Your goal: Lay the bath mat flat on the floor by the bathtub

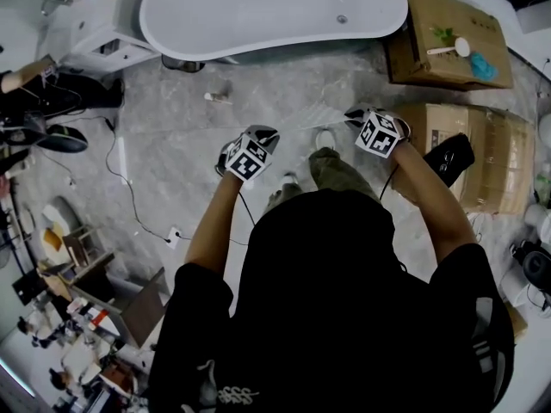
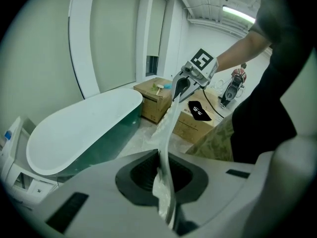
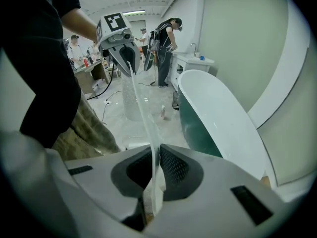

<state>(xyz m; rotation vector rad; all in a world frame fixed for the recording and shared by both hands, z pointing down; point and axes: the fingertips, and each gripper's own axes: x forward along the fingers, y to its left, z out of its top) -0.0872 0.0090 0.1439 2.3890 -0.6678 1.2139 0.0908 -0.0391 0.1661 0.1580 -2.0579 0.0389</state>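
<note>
The white bathtub [image 1: 275, 11] stands across the far side of the marble floor. A thin, pale, see-through bath mat [image 1: 331, 115] hangs in the air, stretched between my two grippers in front of the tub. My left gripper [image 1: 251, 151] is shut on one edge of it. In the left gripper view the mat [image 2: 167, 133] runs edge-on from my jaws [image 2: 166, 185] up to the right gripper [image 2: 187, 83]. My right gripper [image 1: 376, 130] is shut on the opposite edge. In the right gripper view the mat [image 3: 142, 115] leads from my jaws [image 3: 152, 178] to the left gripper [image 3: 120, 46], with the tub [image 3: 218, 123] to the right.
Two cardboard boxes [image 1: 449, 41] [image 1: 486, 157] stand right of the tub, a black item [image 1: 449, 158] on the nearer one. A small bottle [image 1: 217, 98] and a cable [image 1: 129, 192] lie on the floor. Clutter fills the lower left. People [image 3: 166, 46] stand far back by a washbasin.
</note>
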